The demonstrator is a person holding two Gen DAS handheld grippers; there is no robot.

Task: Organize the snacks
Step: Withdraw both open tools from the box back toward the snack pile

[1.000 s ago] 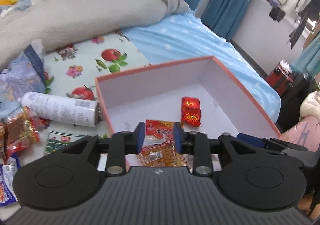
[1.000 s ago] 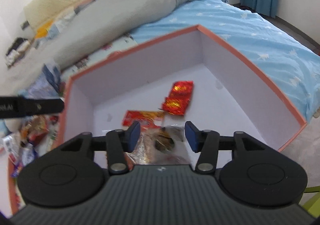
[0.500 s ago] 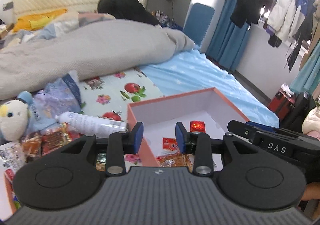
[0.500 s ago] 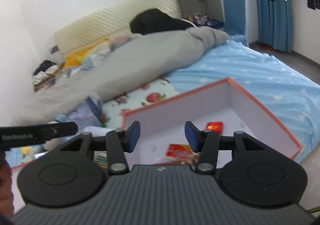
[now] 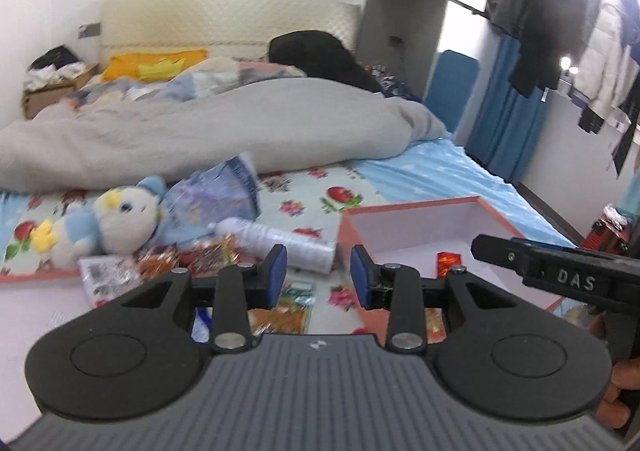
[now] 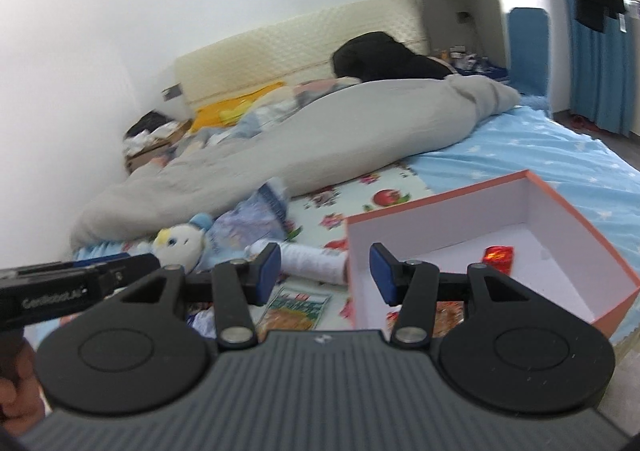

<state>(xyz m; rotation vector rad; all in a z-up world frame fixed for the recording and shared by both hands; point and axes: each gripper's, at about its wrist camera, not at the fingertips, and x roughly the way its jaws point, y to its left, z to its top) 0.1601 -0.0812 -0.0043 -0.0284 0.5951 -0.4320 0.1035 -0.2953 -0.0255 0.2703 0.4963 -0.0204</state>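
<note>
An orange-rimmed white box point(image 5: 416, 229) point(image 6: 440, 219) lies on the bed with a red packet point(image 5: 449, 263) point(image 6: 498, 257) and an orange packet point(image 6: 450, 311) inside. Loose snack packets point(image 5: 208, 253) lie in a pile left of it, among them a green and orange packet point(image 5: 288, 307) point(image 6: 298, 311). My left gripper point(image 5: 318, 275) hangs open and empty above the box's left wall. My right gripper point(image 6: 324, 271) is also open and empty, over the same edge. Each gripper's body shows in the other's view, the right one point(image 5: 560, 279) and the left one point(image 6: 72, 287).
A white spray can point(image 5: 280, 245) point(image 6: 312, 263) lies beside the box. A plush toy point(image 5: 116, 223) and a pale blue bag point(image 5: 216, 195) sit behind the snacks. A grey duvet point(image 5: 240, 123) covers the far bed. An orange-edged lid point(image 5: 36, 275) lies at left.
Both grippers have risen and drawn back from over the box's inside. The box has slid right and down in both views, and the snack pile and plush toy have come into sight.
</note>
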